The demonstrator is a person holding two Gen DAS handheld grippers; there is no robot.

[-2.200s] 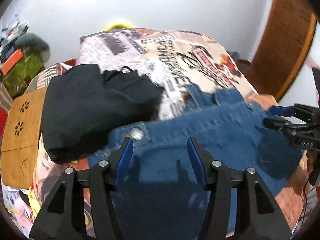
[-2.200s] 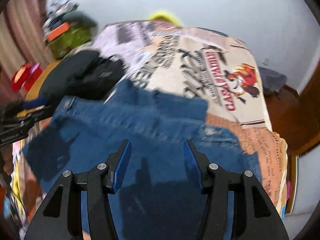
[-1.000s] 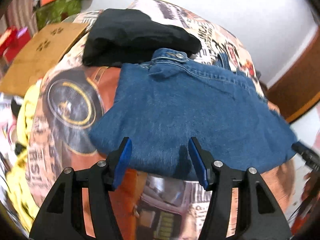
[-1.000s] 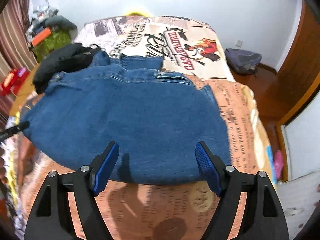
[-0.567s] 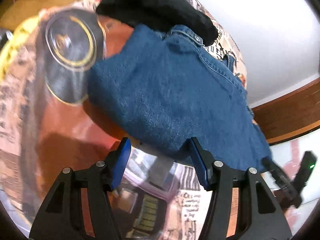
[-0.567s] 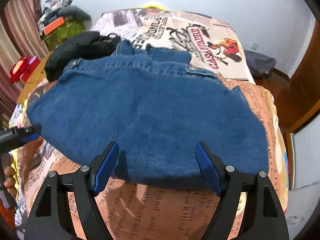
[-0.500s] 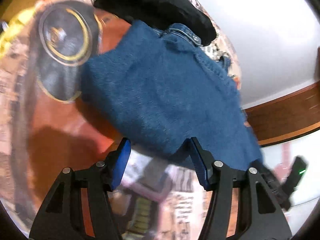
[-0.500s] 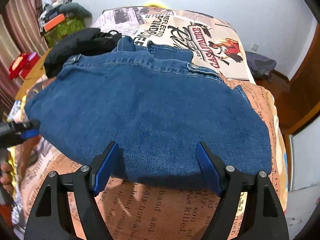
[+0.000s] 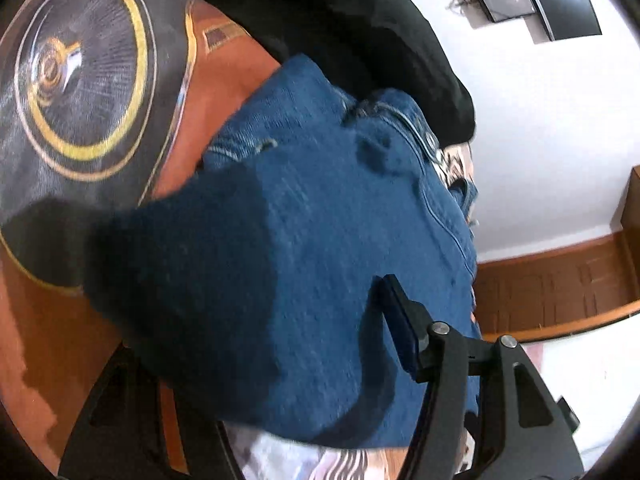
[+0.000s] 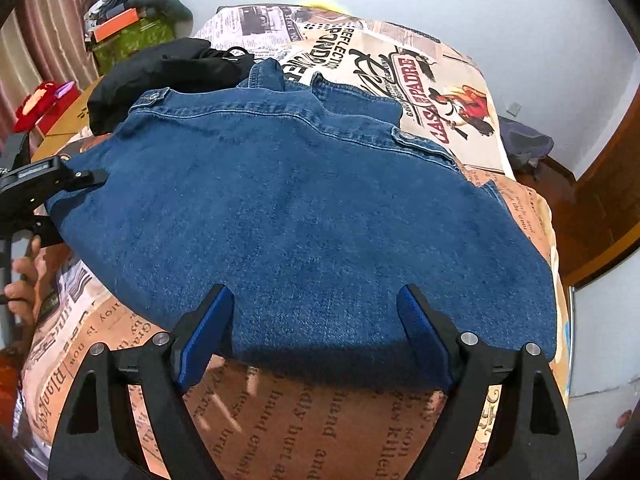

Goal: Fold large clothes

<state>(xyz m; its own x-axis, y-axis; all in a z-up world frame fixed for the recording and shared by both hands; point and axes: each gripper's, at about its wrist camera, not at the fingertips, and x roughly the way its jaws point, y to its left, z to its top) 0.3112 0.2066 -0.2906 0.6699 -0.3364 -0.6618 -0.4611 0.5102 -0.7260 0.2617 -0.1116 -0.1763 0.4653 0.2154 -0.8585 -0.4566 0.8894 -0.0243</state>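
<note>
White walls, wooden door, curtain at left.

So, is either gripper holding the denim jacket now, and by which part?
Right gripper: nothing; its jaws are opening over the denim jacket's near hem. Left gripper: at the jacket's side corner, grip cannot be told.

My right gripper points downward, jaws opening, nothing between them; my left gripper is tilted, its grip unclear.

hidden: left claw one finger under denim jacket | blurred: jacket's near fold
</note>
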